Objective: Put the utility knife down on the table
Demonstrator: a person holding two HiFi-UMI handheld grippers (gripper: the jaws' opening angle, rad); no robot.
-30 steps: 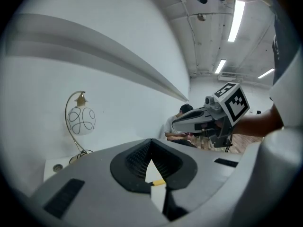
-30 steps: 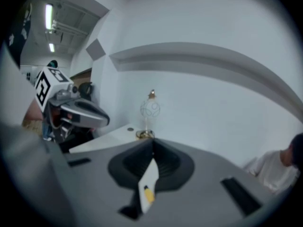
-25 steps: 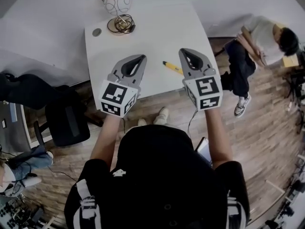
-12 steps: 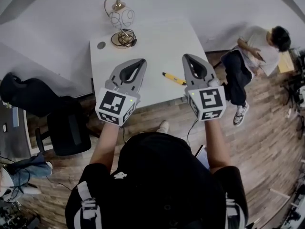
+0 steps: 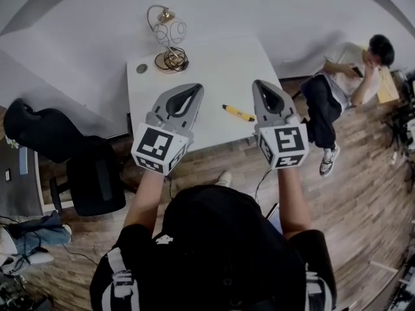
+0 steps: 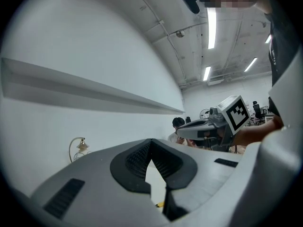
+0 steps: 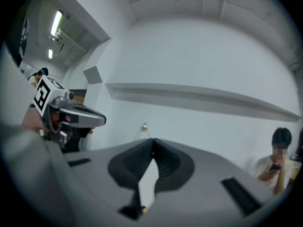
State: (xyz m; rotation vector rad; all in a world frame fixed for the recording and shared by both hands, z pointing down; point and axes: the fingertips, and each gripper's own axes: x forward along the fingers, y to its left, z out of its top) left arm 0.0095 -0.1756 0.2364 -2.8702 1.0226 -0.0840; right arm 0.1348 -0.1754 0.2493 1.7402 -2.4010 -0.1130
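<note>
The yellow utility knife [image 5: 238, 113] lies flat on the white table [image 5: 214, 63], near its front edge, between my two grippers and touched by neither. My left gripper [image 5: 194, 88] hovers to the knife's left, shut and empty. My right gripper [image 5: 260, 83] hovers to its right, also shut with nothing in it. In the left gripper view the jaws [image 6: 151, 141] meet at their tips, and a sliver of the yellow knife [image 6: 160, 205] shows below them. The right gripper view shows its jaws [image 7: 152, 140] closed the same way.
A wire-framed lamp [image 5: 168, 41] with a coiled cord stands at the table's back left, next to a round grommet [image 5: 141, 68]. A black office chair [image 5: 91, 173] sits left of the table. A seated person [image 5: 350, 76] is to the right, on the wooden floor.
The knife stays where it lay on the table. Both grippers remain shut and empty above the front edge; the head view has shifted slightly, so the table sits lower in the picture.
</note>
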